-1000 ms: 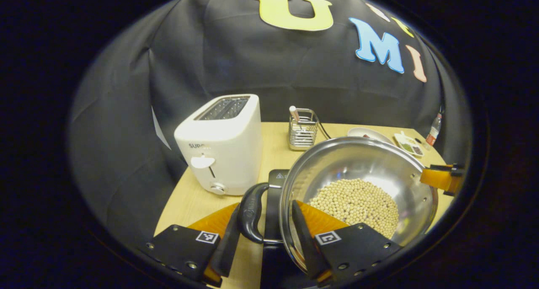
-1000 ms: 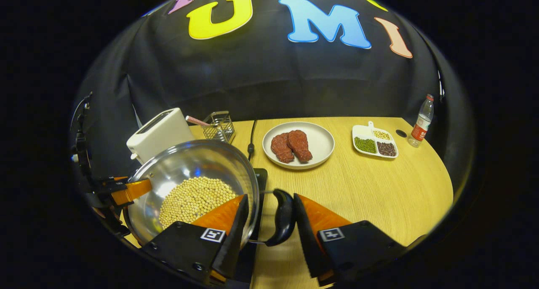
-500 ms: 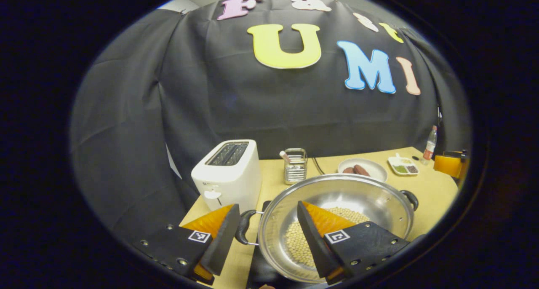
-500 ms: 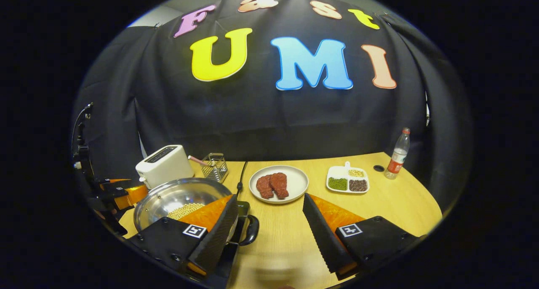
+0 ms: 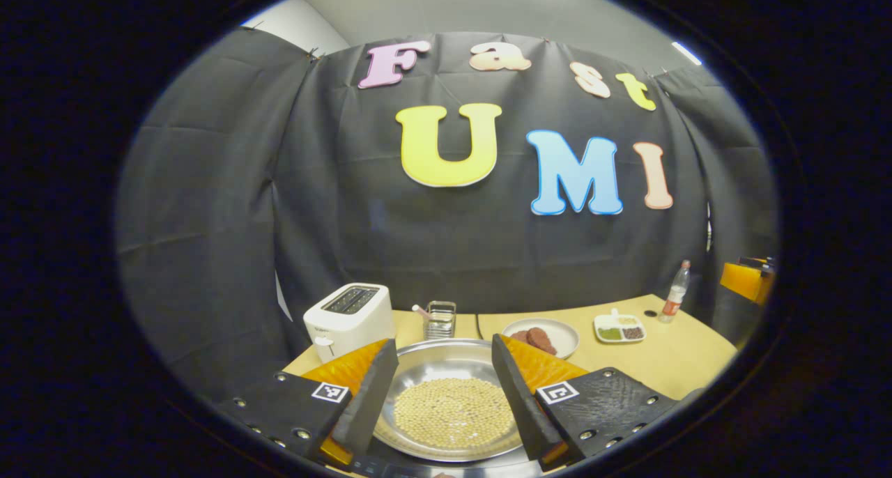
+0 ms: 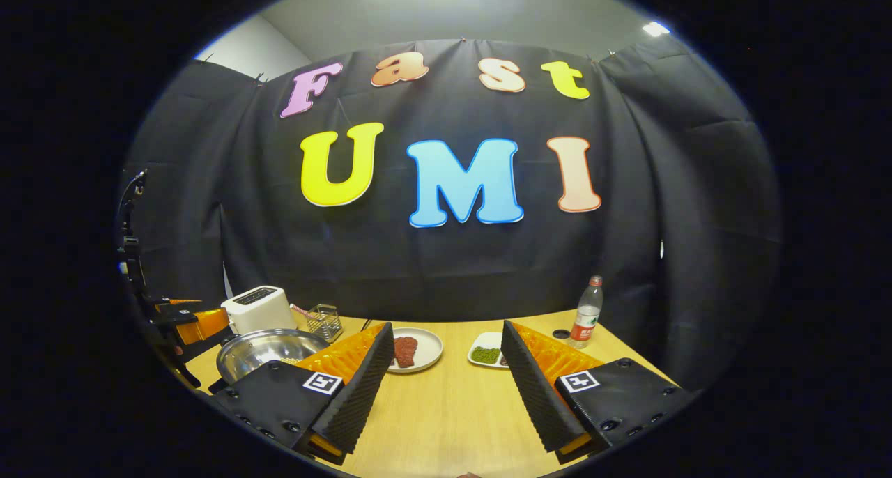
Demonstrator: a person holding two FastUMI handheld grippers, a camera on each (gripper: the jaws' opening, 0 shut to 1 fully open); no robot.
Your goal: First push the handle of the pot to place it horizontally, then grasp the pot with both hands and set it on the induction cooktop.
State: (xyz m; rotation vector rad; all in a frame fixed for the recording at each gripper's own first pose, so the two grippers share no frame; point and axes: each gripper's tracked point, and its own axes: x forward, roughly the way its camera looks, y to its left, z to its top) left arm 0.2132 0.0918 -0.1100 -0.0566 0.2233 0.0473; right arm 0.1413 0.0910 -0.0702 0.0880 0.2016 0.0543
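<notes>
- While both grippers hang above the table [image 6: 453,408] with jaws spread wide and nothing between them, the pot [image 5: 446,366] sits low in the left gripper view, framed by the left gripper [image 5: 444,394].
- It is a wide, shallow, shiny steel pot, and its bottom is covered with small pale beans [image 5: 453,412].
- Under its near edge shows a dark slab, the cooktop [image 5: 390,467]; the pot appears to rest on it.
- In the right gripper view the pot [image 6: 268,349] lies at the left of the table, beside the toaster [image 6: 259,309], and the right gripper [image 6: 446,387] is over bare wood well to its right.
- No writing on the toaster [image 5: 348,318] or the bottle label is clear enough to read; the square markers on the gripper bodies carry a black-and-white code.
- A wire rack [image 5: 440,319] behind the pot holds a pale stick-like thing.
- A white plate [image 5: 557,333] holds two reddish-brown pieces of meat [image 5: 535,338].
- A small white divided dish [image 5: 619,328] holds green, dark and pale grains in separate sections.
- A clear bottle [image 6: 587,312] with a red cap and label stands upright near the table's far right edge.
</notes>
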